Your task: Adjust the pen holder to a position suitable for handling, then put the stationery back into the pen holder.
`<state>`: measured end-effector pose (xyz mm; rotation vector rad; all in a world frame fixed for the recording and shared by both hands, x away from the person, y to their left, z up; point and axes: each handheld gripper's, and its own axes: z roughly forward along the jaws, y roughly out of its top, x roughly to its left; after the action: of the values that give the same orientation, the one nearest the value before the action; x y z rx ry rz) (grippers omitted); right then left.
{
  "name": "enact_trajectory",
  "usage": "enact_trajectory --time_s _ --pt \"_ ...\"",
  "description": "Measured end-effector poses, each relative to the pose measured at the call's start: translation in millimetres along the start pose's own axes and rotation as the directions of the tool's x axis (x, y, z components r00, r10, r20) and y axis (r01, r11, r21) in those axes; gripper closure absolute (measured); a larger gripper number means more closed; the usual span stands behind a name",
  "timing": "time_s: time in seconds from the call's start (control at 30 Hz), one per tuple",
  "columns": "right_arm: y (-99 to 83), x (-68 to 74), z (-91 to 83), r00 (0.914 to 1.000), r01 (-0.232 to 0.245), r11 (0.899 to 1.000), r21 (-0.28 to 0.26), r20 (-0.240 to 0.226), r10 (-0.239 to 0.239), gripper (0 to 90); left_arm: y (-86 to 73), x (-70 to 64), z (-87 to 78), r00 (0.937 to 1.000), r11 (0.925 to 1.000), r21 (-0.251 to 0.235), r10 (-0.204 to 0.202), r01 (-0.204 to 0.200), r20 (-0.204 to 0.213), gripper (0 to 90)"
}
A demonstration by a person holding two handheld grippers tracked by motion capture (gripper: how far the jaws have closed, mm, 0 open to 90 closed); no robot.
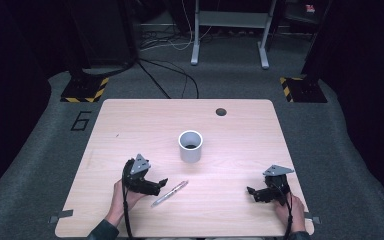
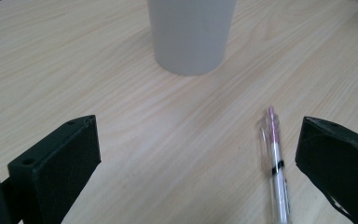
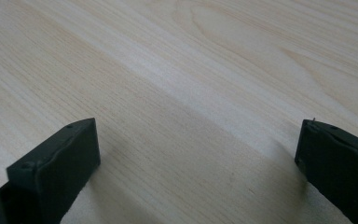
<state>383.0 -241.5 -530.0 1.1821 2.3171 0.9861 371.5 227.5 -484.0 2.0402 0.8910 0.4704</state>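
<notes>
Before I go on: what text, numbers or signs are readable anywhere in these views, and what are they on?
"6": large dark numeral on the grey carpet floor, left of the light wooden table.
Yellow-and-black hazard stripes, no words: on the two black stand bases on the floor.
Small red-and-white item at top right: too small to read.
Clear plastic pen with pink tip, white cylindrical cup, both grippers: no readable markings.

One pen (image 1: 170,193) lies at the lower middle of the frame, and one white cup (image 1: 190,145) stands at its centre. Two grippers are there, the left gripper (image 1: 161,183) at lower left and the right gripper (image 1: 251,191) at lower right, on one table (image 1: 130,125).
</notes>
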Motion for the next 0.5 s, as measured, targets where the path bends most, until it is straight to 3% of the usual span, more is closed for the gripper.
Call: enact_trajectory --time_s 0.2,0.33,0.5 --pt "0.0 -0.2 0.0 1.0000 0.002 1.000 0.001 0.000 -0.002 0.0 -21.8 -3.7 -9.3 0.9995 0.9996 -0.007 -0.028 0.027 -0.017 0.1" --pt "0.0 -0.2 0.0 1.0000 0.002 1.000 0.000 0.000 -0.002 0.0 -27.9 -5.8 -11.9 0.9993 0.9996 0.007 -0.027 0.027 -0.026 0.1" --pt "0.0 -0.2 0.0 1.0000 0.002 1.000 0.001 0.000 -0.002 0.0 -38.3 -13.2 -12.3 0.9994 0.9990 0.026 -0.035 0.035 0.002 4.0"
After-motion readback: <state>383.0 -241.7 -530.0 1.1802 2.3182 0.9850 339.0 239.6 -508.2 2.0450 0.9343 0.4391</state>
